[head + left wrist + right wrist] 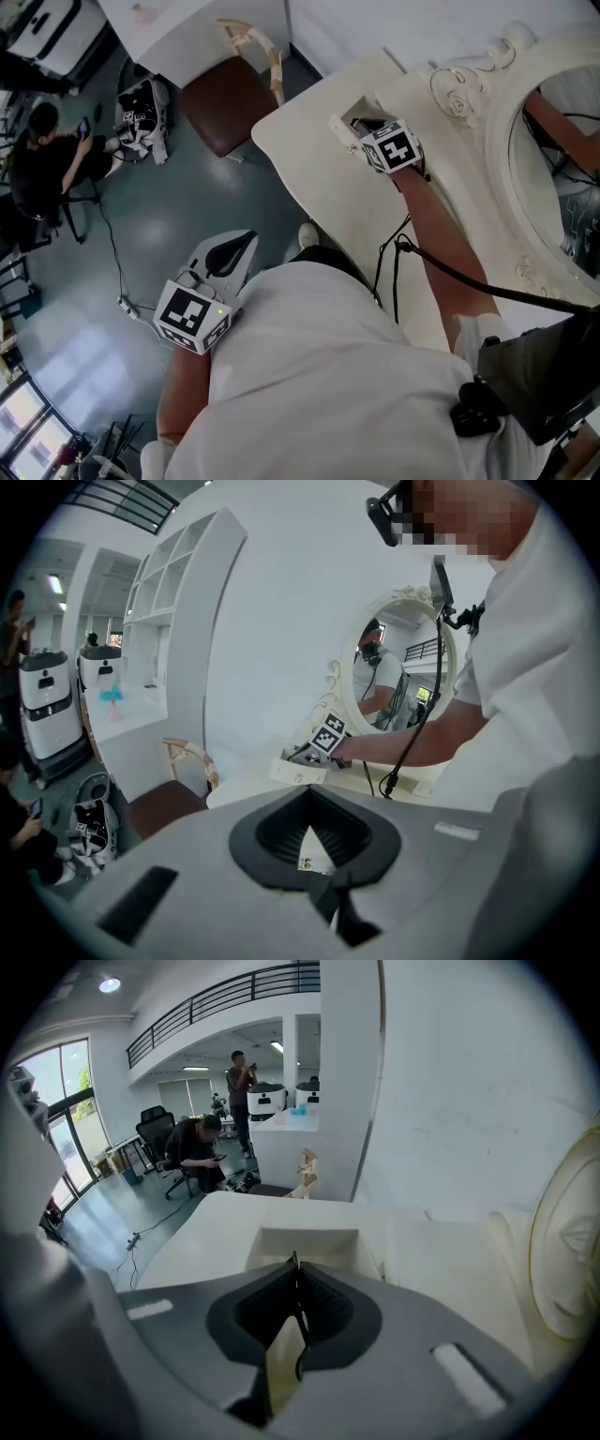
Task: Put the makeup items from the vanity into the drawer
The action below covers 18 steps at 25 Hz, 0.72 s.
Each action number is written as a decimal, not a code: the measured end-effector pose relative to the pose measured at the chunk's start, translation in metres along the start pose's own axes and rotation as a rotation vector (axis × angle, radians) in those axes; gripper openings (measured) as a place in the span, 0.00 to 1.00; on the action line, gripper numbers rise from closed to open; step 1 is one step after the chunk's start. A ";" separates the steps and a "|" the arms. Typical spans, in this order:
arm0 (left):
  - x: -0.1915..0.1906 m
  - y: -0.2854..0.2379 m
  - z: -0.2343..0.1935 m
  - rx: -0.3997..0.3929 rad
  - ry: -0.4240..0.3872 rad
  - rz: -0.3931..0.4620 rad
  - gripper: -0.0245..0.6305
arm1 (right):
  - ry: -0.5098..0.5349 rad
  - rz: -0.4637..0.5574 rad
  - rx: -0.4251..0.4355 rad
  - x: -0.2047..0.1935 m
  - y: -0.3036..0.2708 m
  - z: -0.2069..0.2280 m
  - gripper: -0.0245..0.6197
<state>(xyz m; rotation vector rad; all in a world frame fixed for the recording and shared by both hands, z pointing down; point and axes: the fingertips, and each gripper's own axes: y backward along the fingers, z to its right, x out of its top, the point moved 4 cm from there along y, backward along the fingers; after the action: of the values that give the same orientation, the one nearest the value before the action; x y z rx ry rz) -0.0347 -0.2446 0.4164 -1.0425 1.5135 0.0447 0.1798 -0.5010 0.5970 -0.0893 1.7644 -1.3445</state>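
Observation:
My right gripper reaches into the open drawer at the far left end of the cream vanity top. In the right gripper view its jaws meet at the tips, shut with nothing visible between them, over the drawer's pale recess. No makeup item shows clearly in any view. My left gripper hangs away from the vanity, over the grey floor near my body. Its jaws are shut and hold nothing. The left gripper view shows the right gripper at the drawer.
An ornate oval mirror stands at the vanity's right. A chair with a brown seat sits beside the vanity's left end. A black cable runs along my right arm. Shoes and a seated person are on the floor farther left.

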 end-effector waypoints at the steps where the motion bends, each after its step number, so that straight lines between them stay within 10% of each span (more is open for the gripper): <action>1: 0.000 0.001 -0.001 0.000 0.001 0.000 0.04 | 0.009 -0.015 0.000 0.000 -0.001 -0.001 0.06; 18: -0.005 0.017 -0.009 0.006 0.022 0.009 0.04 | 0.001 -0.155 0.002 -0.001 -0.007 -0.003 0.09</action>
<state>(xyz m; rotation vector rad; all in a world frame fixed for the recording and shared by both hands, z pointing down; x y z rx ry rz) -0.0528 -0.2368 0.4138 -1.0343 1.5370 0.0347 0.1758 -0.5013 0.6032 -0.2285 1.7869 -1.4561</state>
